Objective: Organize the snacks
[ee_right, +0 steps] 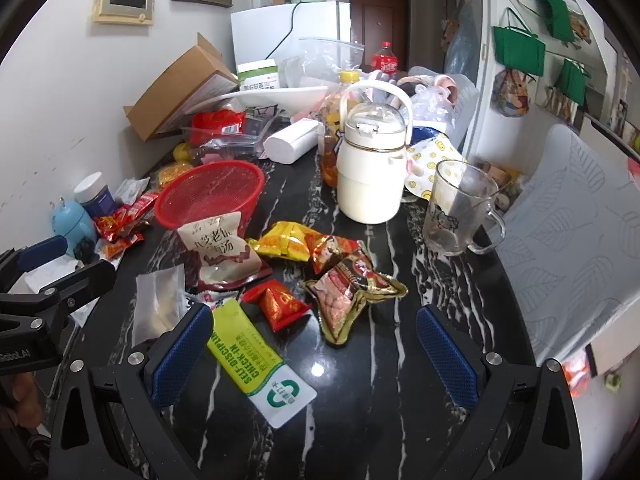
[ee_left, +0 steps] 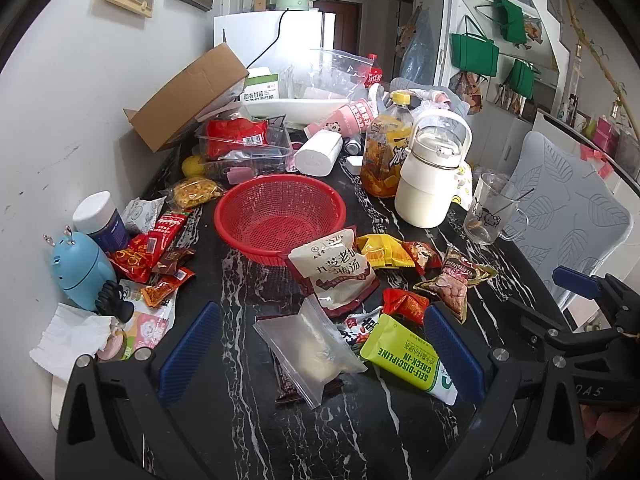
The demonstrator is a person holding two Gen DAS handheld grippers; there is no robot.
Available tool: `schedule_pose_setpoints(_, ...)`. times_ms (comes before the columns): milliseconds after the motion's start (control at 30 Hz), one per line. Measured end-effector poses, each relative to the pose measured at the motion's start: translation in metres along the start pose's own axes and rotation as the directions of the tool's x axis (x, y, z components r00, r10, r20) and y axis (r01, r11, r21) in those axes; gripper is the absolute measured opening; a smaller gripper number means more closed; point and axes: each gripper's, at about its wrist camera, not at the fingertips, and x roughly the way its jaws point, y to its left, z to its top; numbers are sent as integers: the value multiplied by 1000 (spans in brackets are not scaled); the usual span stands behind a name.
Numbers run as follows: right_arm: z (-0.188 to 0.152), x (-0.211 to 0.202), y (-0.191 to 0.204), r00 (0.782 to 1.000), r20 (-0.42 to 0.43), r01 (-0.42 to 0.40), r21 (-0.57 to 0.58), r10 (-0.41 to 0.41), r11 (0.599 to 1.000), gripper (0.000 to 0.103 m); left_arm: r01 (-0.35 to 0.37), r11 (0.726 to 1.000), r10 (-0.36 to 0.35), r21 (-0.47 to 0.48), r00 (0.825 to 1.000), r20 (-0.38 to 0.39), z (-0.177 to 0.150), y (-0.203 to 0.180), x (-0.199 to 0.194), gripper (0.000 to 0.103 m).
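Loose snack packets lie on the black marble table (ee_left: 360,432). A red mesh basket (ee_left: 280,216) stands empty behind them. In front of it are a white-and-brown pouch (ee_left: 332,268), a yellow packet (ee_left: 384,250), a small red packet (ee_left: 406,304) and a peanut packet (ee_left: 452,280). My left gripper (ee_left: 320,352) is open low over a clear zip bag (ee_left: 308,344) and a lime-green packet (ee_left: 404,356). My right gripper (ee_right: 314,356) is open too, its left pad beside the lime-green packet (ee_right: 248,348), with the peanut packet (ee_right: 348,288) just ahead.
A white jug (ee_left: 430,176) and a glass mug (ee_left: 490,212) stand at the right. More red packets (ee_left: 148,248), a blue gadget (ee_left: 80,272) and a jar (ee_left: 100,216) sit by the left wall. A cardboard box (ee_left: 188,96) and clutter fill the back. A grey chair (ee_left: 568,208) is beside the table.
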Motion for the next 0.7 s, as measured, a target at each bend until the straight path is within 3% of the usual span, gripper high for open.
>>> schedule_pose_setpoints(167,1,0,1,1000,2,1,1,-1,1000,102,1,1000,-1,-1,1000,1,0,1,-1,103)
schedule_pose_setpoints(300,0,2,2,1000,-5,5,3,-5,1000,91,1,1000,-1,-1,1000,1,1,1,-1,103)
schedule_pose_setpoints(700,-2,1,2,1000,-7,-13,-2,13,1000,91,3,1000,-3,-8,1000,4,2,4,-4,103)
